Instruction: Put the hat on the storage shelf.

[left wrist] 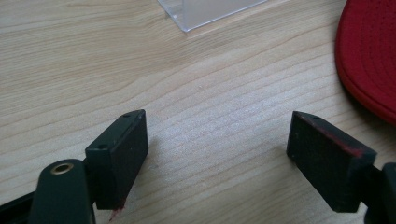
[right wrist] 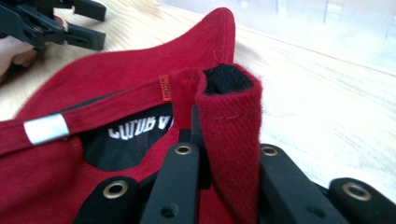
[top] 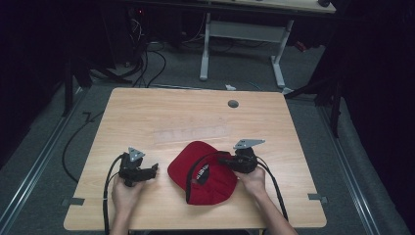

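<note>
Red cap (top: 203, 171) lies on the wooden table (top: 147, 112), between the two grippers. Right gripper (top: 226, 160) — jaws pinched tight on a fold of the cap's rear edge, red cloth bunched up between them; the silver strap clip (right wrist: 45, 129) sits just off to one side of the jaws. Left gripper (top: 155, 169) — jaws spread wide, grasping nothing, bare wood between them, cap's brim just beyond one jaw. A clear plastic tray (top: 193, 133) rests ahead of both.
</note>
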